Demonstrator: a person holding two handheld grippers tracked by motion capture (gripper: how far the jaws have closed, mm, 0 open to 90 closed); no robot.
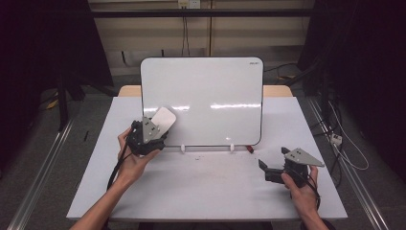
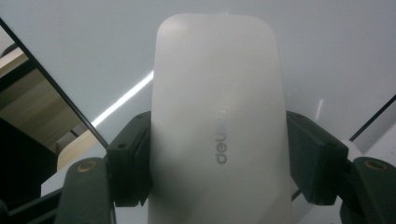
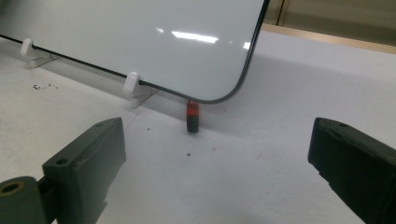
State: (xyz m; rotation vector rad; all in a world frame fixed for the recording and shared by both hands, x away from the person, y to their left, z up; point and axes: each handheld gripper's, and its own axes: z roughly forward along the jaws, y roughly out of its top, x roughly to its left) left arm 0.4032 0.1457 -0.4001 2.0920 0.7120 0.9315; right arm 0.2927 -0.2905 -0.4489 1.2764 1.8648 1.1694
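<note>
White eraser [image 2: 217,135] clamped lengthwise in left gripper [image 1: 152,136] fingers, flat against whiteboard [image 1: 215,86]'s lower-left; right gripper [image 1: 274,168] agape, empty.

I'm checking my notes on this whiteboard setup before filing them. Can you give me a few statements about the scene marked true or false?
1. The left tongs are shut on a white eraser. True.
2. The eraser is lying flat on the table. False: it is held up against the lower left part of the whiteboard.
3. The right tongs are open with nothing between them. True.
4. The whiteboard lies flat on the table. False: it stands propped up on small white holders.
5. A small red and black marker sits by the whiteboard's lower right corner. True.
</note>
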